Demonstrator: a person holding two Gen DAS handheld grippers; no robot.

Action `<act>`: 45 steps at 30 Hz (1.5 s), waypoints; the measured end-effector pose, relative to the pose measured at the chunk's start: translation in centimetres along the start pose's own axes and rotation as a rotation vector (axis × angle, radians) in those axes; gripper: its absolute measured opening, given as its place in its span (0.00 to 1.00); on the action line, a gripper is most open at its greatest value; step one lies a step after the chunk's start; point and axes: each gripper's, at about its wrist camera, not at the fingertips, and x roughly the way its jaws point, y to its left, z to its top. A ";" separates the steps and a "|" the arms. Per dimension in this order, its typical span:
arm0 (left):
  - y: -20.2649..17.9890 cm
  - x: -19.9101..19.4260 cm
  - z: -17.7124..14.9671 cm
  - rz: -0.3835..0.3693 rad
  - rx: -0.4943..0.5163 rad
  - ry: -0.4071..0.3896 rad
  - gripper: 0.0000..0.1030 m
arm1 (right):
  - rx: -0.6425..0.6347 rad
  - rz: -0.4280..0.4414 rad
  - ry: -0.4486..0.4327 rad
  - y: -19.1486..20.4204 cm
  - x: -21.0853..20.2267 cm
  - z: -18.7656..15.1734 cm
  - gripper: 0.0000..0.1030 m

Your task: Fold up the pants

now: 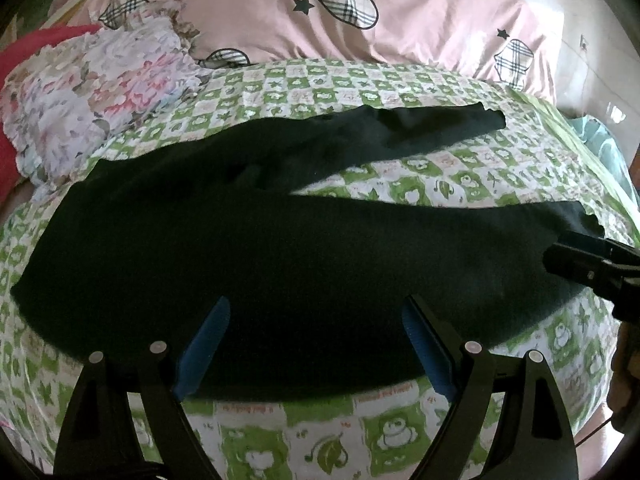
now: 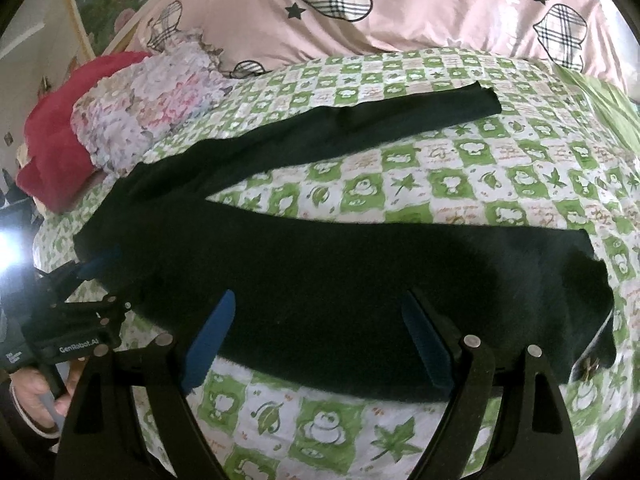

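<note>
Pants: dark, laid flat across the green-checked bed sheet, legs spread apart in a V.
Left gripper: held over the near edge of the pants toward the waist; jaws wide, nothing between the blue pads.
Right gripper: held over the near leg of the pants; jaws wide, nothing gripped.
Floral cloth: bunched just beyond the waist end of the pants, lying over a red cloth.
Pink quilt: heaped well beyond the far leg of the pants, printed with plaid hearts.
Hand: seen beside the waist end of the pants, around the left gripper's handle.
Obstructions: nothing seen lying on the pants.
</note>
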 end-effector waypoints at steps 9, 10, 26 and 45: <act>0.0 2.0 4.5 -0.016 0.044 0.013 0.86 | 0.073 0.022 -0.005 -3.6 0.6 4.4 0.83; 0.0 2.4 5.1 -0.019 0.046 0.018 0.86 | 0.074 0.012 -0.008 -4.1 0.7 5.3 0.83; -1.1 11.8 17.2 -0.014 0.163 0.083 0.86 | 0.183 -0.036 -0.024 -14.7 6.2 19.2 0.83; -2.7 22.2 21.4 -0.141 0.244 0.268 0.33 | 0.138 -0.060 0.098 -20.3 14.3 23.7 0.09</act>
